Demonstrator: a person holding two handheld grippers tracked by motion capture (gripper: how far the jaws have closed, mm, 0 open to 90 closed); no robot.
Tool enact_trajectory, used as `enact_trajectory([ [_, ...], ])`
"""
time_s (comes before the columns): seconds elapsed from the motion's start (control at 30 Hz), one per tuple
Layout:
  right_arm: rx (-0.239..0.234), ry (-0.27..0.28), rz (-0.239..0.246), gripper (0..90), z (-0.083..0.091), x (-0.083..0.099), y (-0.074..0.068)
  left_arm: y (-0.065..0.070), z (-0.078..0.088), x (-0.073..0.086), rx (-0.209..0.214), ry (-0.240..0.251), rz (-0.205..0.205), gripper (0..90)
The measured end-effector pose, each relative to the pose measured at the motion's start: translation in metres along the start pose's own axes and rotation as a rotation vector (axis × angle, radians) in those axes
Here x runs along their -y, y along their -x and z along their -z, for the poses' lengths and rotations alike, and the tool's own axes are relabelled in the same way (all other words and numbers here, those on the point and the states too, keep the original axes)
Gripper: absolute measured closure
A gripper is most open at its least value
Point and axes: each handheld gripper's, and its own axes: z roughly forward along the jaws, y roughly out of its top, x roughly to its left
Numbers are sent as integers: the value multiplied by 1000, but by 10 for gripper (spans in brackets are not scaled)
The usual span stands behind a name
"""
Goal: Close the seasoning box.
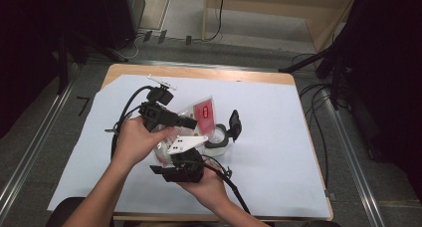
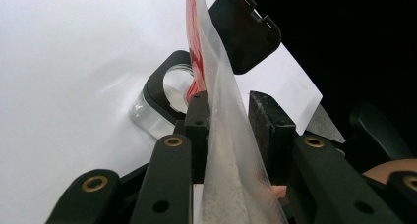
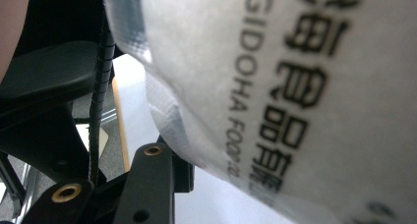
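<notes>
Clear plastic food pouch with red label (image 1: 199,118) hangs upright between both my tools: left tool (image 2: 231,116) pinches its edge, right tool (image 1: 185,163) grips below (open round container (image 1: 219,136) just beyond).

Left gripper (image 1: 191,122) points toward 3 o'clock, jaws part-closed. Right gripper (image 1: 171,157), at its 5 o'clock, points toward 11 o'clock, jaws part-closed.

Translucent, frosted plastic bag (image 2: 231,135); clear glossy jar (image 2: 147,113), matt black plastic lid (image 2: 246,30).
</notes>
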Motion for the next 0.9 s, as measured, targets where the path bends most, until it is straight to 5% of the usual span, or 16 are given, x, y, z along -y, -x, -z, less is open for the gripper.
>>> enact_trajectory([
  [0.9, -7, 1, -2, 627, 1, 0, -1, 1, 0, 0, 5, -2, 0, 714],
])
